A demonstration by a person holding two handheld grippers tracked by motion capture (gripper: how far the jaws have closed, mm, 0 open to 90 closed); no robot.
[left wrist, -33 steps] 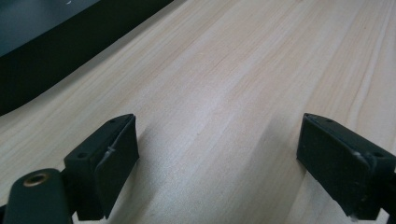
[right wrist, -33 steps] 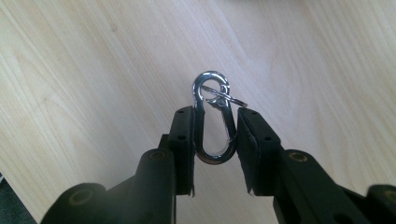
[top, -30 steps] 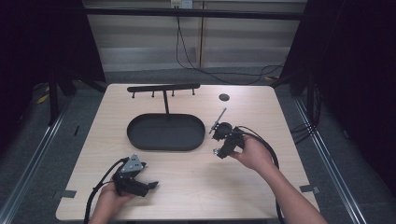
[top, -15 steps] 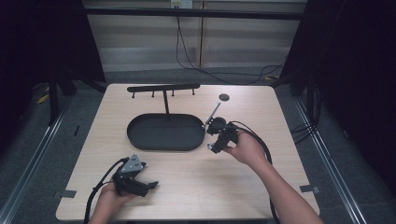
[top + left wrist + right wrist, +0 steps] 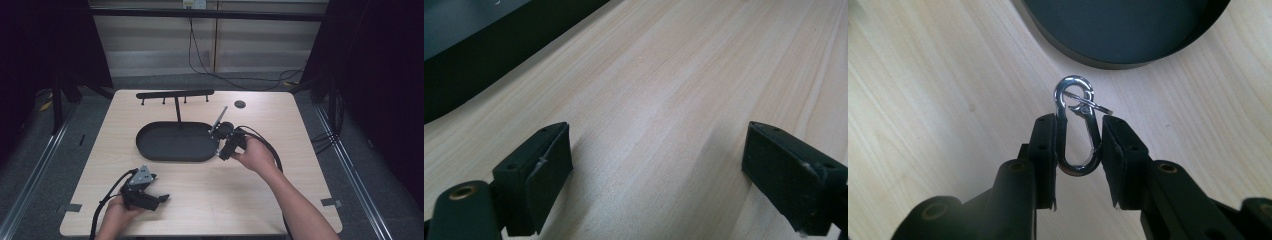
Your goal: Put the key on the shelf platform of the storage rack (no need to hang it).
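Observation:
A silver carabiner clip (image 5: 1074, 82) stands between the pads of my right gripper (image 5: 1079, 121), which is shut on its lower half. The clip's loop end sticks out past the fingertips, just above the wood and short of the black oval tray (image 5: 1088, 59). From above, my right gripper (image 5: 221, 154) hovers at the right end of the tray (image 5: 150, 150), jaws pointing down and left. Near the front left of the table my left gripper (image 5: 162, 199) rests low. Its jaws (image 5: 654, 165) stand wide open over bare wood with nothing between them.
A black rack with several small hooks (image 5: 175, 94) rises on a post from the tray's far side. A small dark disc (image 5: 240, 104) lies at the back right of the table. Cables trail from both grippers toward the front edge.
My right gripper has carried the clip leftward and slightly away from me, up to the tray's right end. The left gripper has stayed put.

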